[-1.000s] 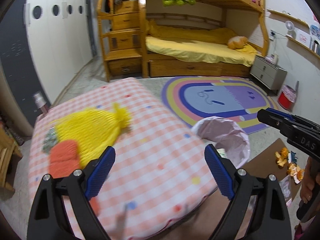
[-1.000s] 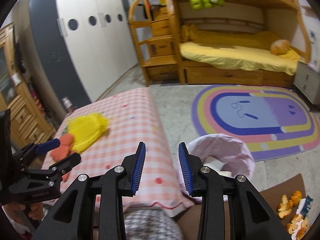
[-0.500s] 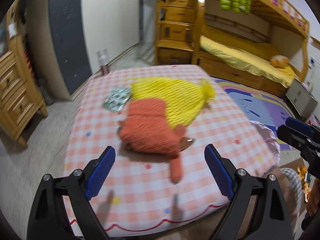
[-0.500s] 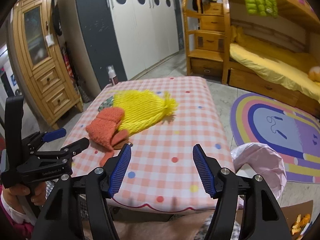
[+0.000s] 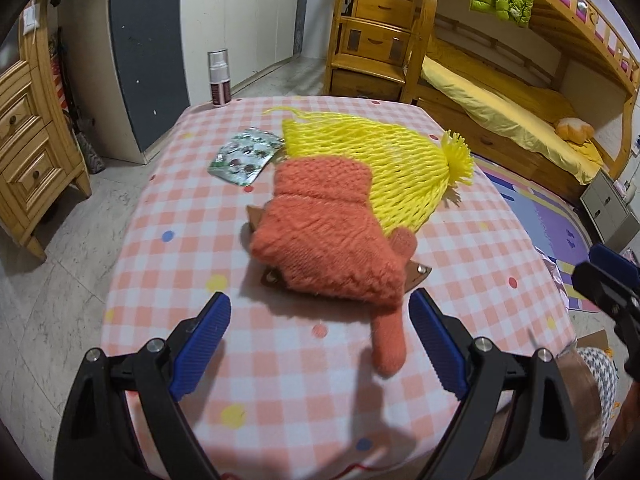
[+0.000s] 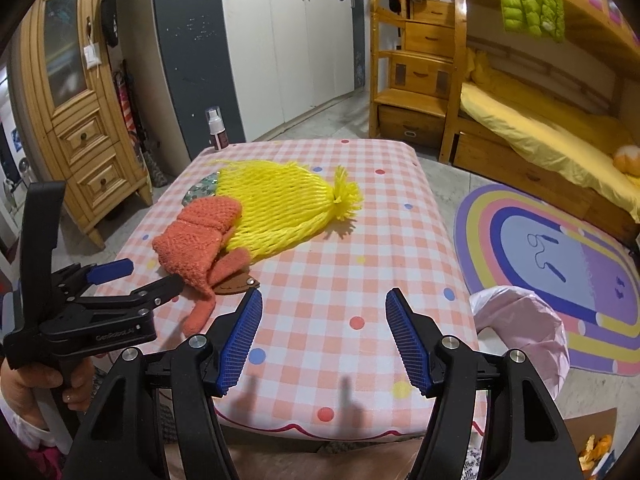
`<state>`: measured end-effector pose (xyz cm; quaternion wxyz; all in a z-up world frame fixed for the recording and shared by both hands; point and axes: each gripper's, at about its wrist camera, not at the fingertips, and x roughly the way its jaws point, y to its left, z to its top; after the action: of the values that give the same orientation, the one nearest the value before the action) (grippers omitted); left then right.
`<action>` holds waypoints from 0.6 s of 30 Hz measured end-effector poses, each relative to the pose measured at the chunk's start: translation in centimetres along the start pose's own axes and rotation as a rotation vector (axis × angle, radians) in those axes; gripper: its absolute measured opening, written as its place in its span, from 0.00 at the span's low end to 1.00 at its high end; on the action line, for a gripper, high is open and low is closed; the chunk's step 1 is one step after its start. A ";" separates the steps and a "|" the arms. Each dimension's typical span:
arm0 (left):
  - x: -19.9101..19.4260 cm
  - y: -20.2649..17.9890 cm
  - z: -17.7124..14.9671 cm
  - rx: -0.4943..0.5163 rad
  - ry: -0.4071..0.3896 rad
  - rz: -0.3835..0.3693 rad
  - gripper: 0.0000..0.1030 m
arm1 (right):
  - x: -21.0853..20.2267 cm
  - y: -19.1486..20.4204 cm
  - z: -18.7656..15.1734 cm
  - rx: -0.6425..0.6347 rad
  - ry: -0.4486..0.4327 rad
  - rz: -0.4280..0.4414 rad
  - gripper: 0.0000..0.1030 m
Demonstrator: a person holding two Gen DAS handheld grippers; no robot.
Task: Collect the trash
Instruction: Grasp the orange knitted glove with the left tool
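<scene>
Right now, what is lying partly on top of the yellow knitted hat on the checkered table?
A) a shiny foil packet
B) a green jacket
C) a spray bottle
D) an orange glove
D: the orange glove covers the near edge of the yellow hat, while the foil packet lies flat beside the hat and the spray bottle stands at the table's far corner.

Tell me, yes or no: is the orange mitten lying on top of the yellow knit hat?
Yes. In the left wrist view the orange mitten overlaps the near edge of the yellow knit hat.
</scene>
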<state>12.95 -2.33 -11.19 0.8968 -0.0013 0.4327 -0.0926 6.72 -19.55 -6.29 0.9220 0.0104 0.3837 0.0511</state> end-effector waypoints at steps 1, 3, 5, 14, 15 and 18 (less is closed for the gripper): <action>0.3 -0.3 0.2 0.011 -0.001 -0.001 0.85 | 0.0 -0.1 0.0 0.002 0.001 -0.002 0.63; 1.4 -1.0 0.5 0.047 0.008 0.014 0.85 | 0.1 -0.3 -0.1 0.007 0.004 -0.006 0.63; 2.5 -1.4 0.6 0.079 0.022 0.040 0.85 | 0.0 -0.5 -0.1 0.011 0.004 -0.006 0.63; 1.5 -0.5 1.2 0.067 0.004 -0.055 0.23 | -0.3 -1.0 -0.4 0.037 -0.008 -0.012 0.63; 0.7 -0.4 1.5 0.067 -0.022 -0.062 0.18 | -0.4 -1.0 -0.4 0.037 -0.011 -0.013 0.63; -2.3 -0.2 2.7 0.065 -0.101 -0.083 0.16 | -0.7 -0.7 -0.3 0.029 -0.021 -0.008 0.63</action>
<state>13.63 -2.35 -7.71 0.9124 0.0053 0.3833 -0.1435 6.06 -20.32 -6.00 0.9258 0.0226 0.3750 0.0418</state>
